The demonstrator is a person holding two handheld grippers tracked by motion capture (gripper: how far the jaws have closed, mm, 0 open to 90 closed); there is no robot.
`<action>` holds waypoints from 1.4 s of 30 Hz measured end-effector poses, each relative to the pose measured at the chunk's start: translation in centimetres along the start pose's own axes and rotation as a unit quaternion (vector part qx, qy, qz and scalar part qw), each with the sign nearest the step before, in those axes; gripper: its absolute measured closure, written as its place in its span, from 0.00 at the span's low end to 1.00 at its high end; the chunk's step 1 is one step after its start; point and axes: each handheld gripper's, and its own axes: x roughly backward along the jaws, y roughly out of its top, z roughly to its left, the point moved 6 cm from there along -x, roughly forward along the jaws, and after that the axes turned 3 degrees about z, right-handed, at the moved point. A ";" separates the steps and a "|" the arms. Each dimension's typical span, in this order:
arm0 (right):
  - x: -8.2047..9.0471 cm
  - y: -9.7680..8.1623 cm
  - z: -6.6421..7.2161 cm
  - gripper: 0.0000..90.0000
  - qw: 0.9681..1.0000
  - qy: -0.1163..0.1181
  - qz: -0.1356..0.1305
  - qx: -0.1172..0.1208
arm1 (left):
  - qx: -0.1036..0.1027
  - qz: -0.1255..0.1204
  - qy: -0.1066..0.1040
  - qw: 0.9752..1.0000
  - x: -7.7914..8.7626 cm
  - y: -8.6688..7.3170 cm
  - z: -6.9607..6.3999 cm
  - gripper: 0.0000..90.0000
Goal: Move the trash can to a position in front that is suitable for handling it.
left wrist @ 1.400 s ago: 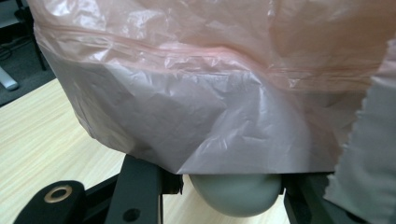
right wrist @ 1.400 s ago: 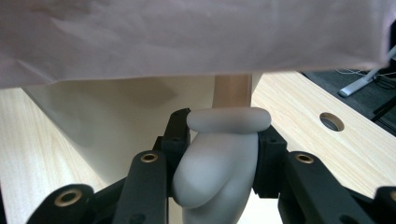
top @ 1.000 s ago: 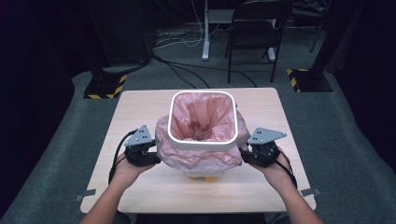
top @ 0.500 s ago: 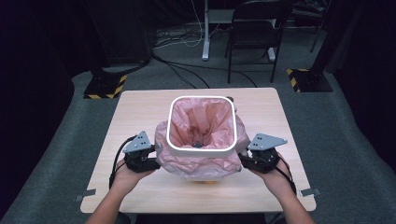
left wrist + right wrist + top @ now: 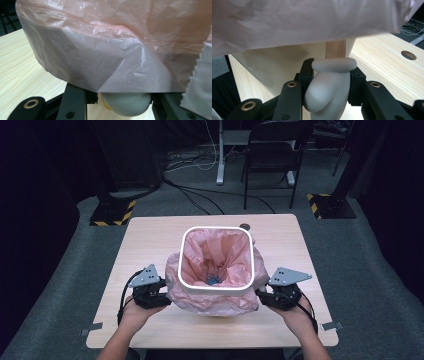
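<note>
A cream bin with a white rim (image 5: 216, 231) stands at the middle of the wooden table (image 5: 150, 235). A pink plastic bag (image 5: 215, 302) lines it and hangs over its sides. Something small and blue (image 5: 213, 280) lies at the bottom. My left gripper (image 5: 150, 292) is at the bin's left side, its jaws shut on a grey handle (image 5: 126, 106) under the bag's hem (image 5: 100, 62). My right gripper (image 5: 280, 295) is at the bin's right side, shut on the other grey handle (image 5: 329, 82) against the cream wall (image 5: 274, 65).
A round hole (image 5: 244, 226) in the tabletop lies just behind the bin. Bare wood runs along the table's left, far and near sides. Behind the table stand a black chair (image 5: 272, 150), a pole with cables, and yellow-black striped floor bases (image 5: 112, 212).
The bin and both grippers have come slightly toward the table's near edge and lower in the picture. The bin's bottom now shows. Both grips are unchanged.
</note>
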 end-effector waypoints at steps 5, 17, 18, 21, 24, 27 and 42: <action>-0.3 0.2 -0.4 0.71 1.000 0.002 0.000 -0.008 | 0.002 -0.001 0.003 1.000 0.1 0.0 0.0 0.67; -0.3 0.0 0.0 0.71 1.000 0.011 0.001 -0.004 | -0.004 -0.003 0.003 1.000 0.6 -0.1 -0.4 0.67; -0.3 0.0 -0.1 0.71 1.000 0.011 0.000 -0.003 | -0.003 -0.004 0.003 1.000 0.5 -0.1 -0.3 0.67; -0.4 0.0 -0.2 0.70 1.000 0.017 -0.004 -0.006 | 0.002 -0.004 0.005 1.000 0.4 -0.2 0.0 0.67; -0.5 0.1 -0.3 0.70 1.000 0.018 0.000 -0.007 | 0.001 -0.005 0.007 1.000 0.4 -0.2 0.2 0.67; -0.5 0.0 -0.2 0.68 1.000 0.025 0.000 -0.012 | 0.005 -0.008 0.005 1.000 0.4 -0.2 0.3 0.67; 0.6 0.2 -0.5 0.52 0.999 0.025 0.003 -0.023 | 0.012 -0.023 0.001 1.000 1.7 -0.5 0.6 0.49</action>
